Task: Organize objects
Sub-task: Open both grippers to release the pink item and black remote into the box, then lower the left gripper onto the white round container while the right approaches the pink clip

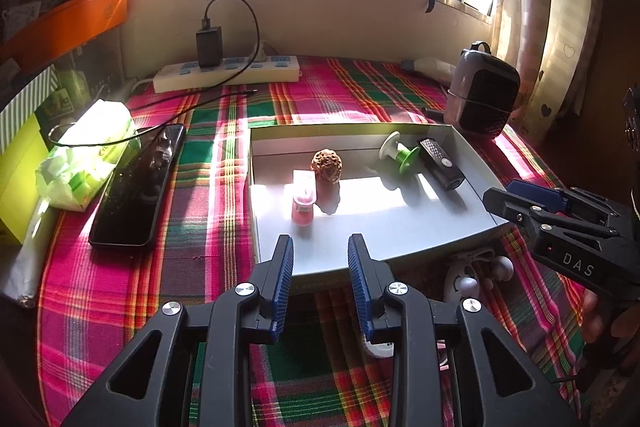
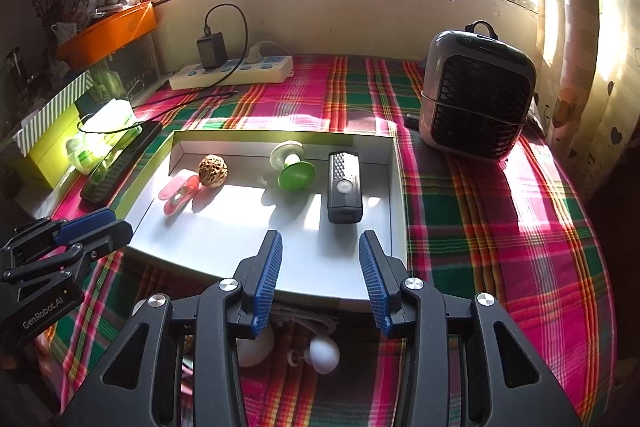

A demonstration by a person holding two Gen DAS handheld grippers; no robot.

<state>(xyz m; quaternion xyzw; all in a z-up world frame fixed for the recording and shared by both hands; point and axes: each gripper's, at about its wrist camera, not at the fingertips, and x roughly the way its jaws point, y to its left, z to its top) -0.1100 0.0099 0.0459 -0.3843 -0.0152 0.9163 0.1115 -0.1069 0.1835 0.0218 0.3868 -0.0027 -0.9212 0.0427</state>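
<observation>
In the tray [image 2: 396, 187] lie, left to right, a clip [image 2: 178, 195], walnut [image 2: 213, 169], spool [image 2: 294, 167] and flashlight [image 2: 344, 187]; behind-right stands a fan [image 2: 478, 95], behind-left a power strip [image 2: 232, 71]

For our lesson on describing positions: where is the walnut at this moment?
The walnut lies inside the shallow grey tray, toward its far left corner in the right wrist view, right beside the pink clip and left of the green-and-white spool.
</observation>
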